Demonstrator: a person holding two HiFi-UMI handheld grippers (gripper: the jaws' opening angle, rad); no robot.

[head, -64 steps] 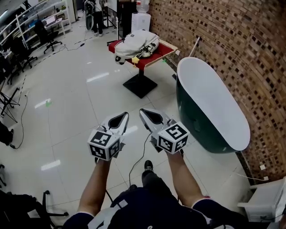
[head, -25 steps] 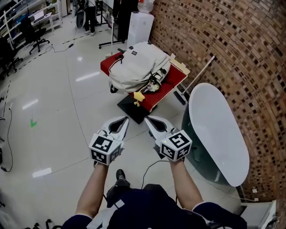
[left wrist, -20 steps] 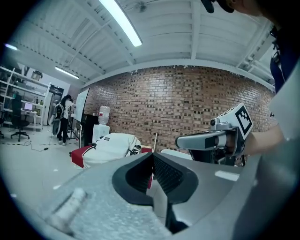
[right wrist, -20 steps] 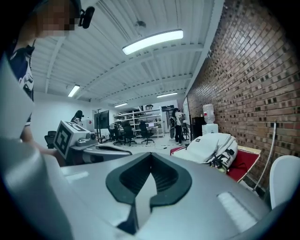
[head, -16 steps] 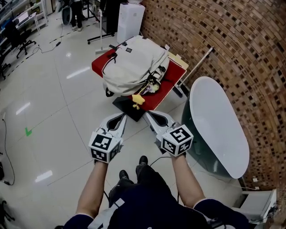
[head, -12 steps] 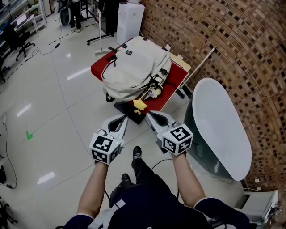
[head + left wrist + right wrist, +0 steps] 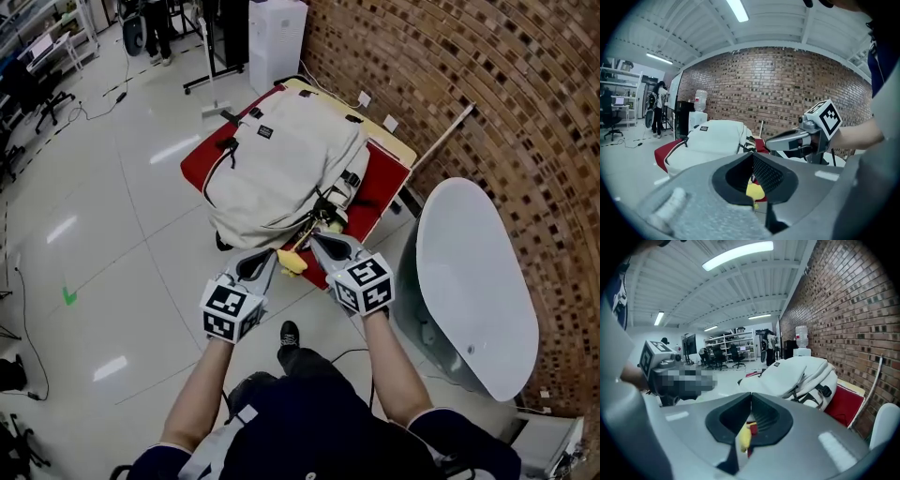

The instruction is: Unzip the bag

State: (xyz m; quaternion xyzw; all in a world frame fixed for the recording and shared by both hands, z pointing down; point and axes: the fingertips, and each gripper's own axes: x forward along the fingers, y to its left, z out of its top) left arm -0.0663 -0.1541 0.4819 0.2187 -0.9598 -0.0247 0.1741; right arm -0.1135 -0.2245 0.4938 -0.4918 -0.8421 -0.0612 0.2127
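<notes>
Head view puts the cream backpack flat on a red-topped table, just ahead of both grippers. The left gripper and right gripper hover side by side at the table's near edge, each with jaws pressed together and nothing between them. A yellow charm dangles from the bag's near end, just beyond their tips.

This looks like the approach step: the bag appears zipped and untouched. Next, I judge, one gripper must part its jaws and pinch a zipper pull while the other steadies the fabric. Which dark tab near the straps is the pull is too small to tell.

The table stands on a glossy pale floor beside a curved brick wall, with a white-rimmed bathtub at the right.
</notes>
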